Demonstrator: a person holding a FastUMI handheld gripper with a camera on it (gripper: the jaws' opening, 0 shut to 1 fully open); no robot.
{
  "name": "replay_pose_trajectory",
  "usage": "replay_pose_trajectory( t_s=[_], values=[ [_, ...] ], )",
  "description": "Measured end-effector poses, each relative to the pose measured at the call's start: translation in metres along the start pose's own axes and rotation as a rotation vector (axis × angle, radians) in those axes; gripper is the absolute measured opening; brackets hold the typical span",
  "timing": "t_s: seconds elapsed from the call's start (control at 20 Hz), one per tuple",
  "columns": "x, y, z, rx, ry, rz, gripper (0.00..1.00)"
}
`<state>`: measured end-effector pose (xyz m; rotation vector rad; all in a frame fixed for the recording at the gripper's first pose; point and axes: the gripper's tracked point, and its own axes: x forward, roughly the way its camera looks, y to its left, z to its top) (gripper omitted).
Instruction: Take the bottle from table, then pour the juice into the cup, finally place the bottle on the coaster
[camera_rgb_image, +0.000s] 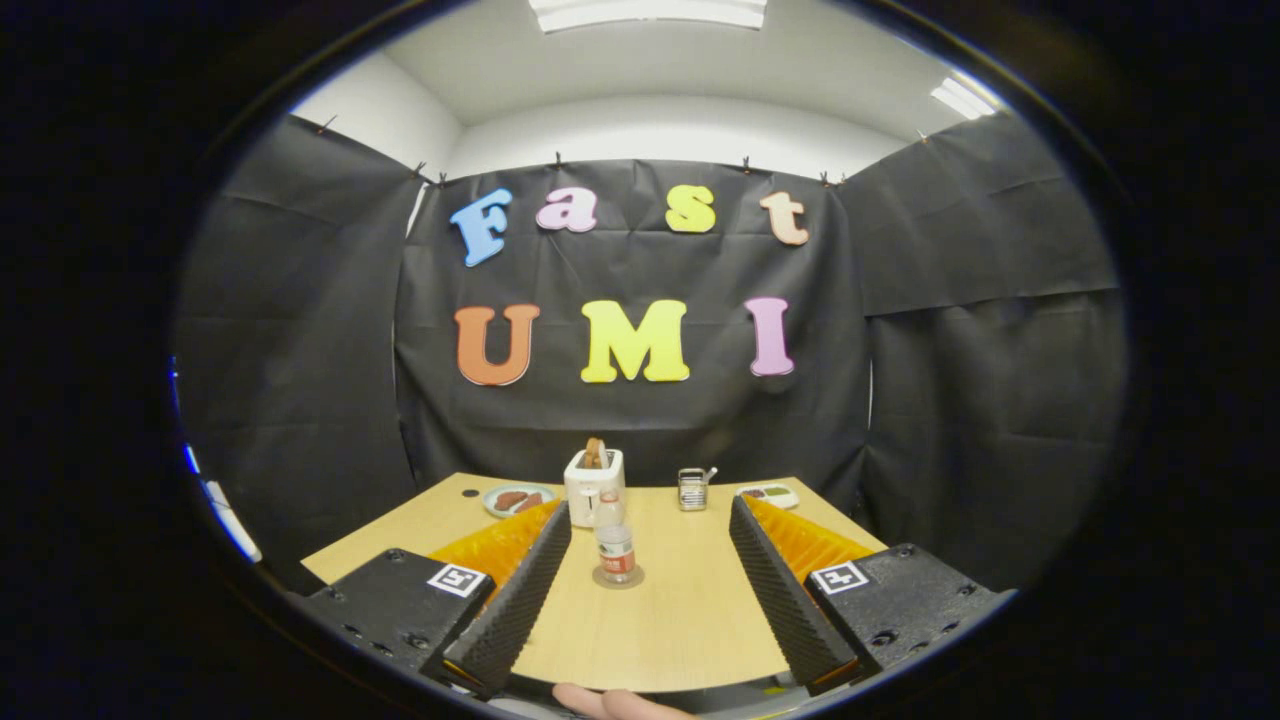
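I am looking forward along my gripper (650, 585), whose two fingers are spread wide apart and hold nothing. Between them, a little ahead on the pale wooden table (680, 630), stands a small clear plastic bottle (615, 545), upright, on what looks like a round coaster (618, 577). Beyond it sit a white toaster (594, 486), a small metal cup (692, 489), a plate of food (518, 499) and a tray (768, 495). I judge the bottle light and thin-walled, likely to dent under a hard squeeze and somewhat slippery. I would take it around the labelled middle, both fingers flat on opposite sides, below the neck, pressing gently.
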<state>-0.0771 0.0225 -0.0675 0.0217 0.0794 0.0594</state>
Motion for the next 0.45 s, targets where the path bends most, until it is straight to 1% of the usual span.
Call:
replay_pose_trajectory(
  t_s=[0.45],
  values=[
    [-0.0019, -0.0037, 0.0007, -0.021, -0.018, -0.018, 1.00]
  ],
)
